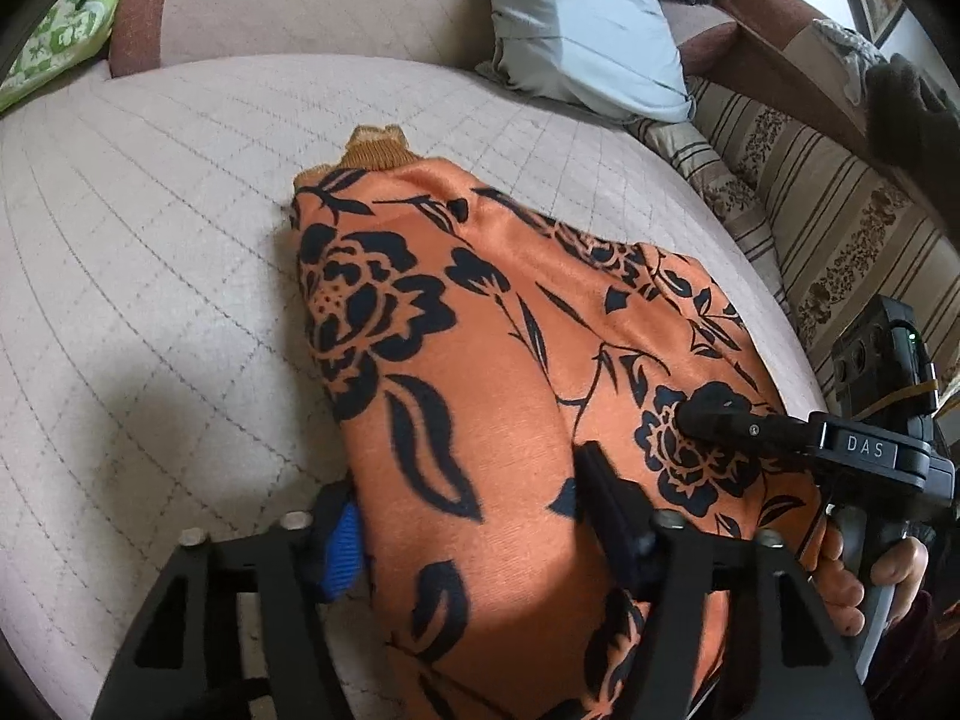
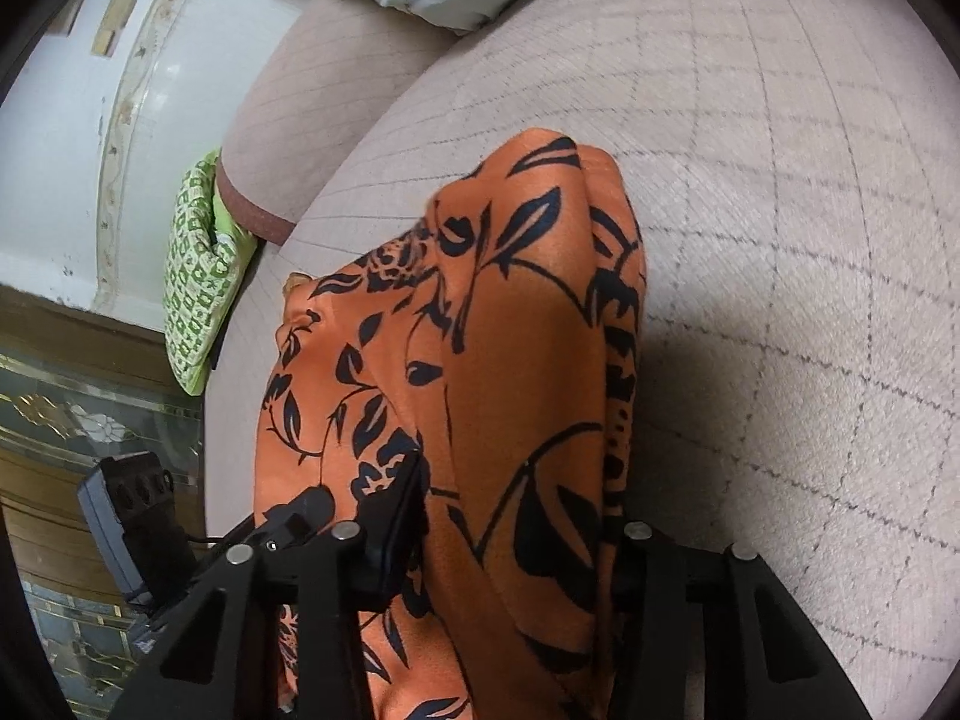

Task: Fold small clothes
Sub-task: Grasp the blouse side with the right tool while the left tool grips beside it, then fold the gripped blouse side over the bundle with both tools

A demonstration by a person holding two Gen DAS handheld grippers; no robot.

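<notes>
Garment: an orange top with black flowers (image 1: 498,360) lies bunched on the seat cushion (image 1: 150,228), its ribbed neckband (image 1: 378,150) at the far end.
Left gripper: left gripper (image 1: 474,516) straddles the garment's near edge; its blue-padded finger (image 1: 343,552) sits on the left of the cloth and the other finger presses in from the right. The jaws look clenched on the fabric.
Right gripper: right gripper (image 2: 510,546) has a fold of the garment between its fingers, the left finger (image 2: 399,516) against the cloth; it appears to be grasping the fold.
Hand: a hand (image 1: 870,576) holds the right gripper's handle at the near right.
Edges: in the right wrist view the cushion's left edge drops to a glass-topped table (image 2: 90,420); a green patterned cloth (image 2: 198,294) sits at that edge.
Open room: bare quilted cushion to the garment's left and far side; a pale blue pillow (image 1: 594,30) stands far right, a striped cushion (image 1: 810,228) just beside the right edge.
</notes>
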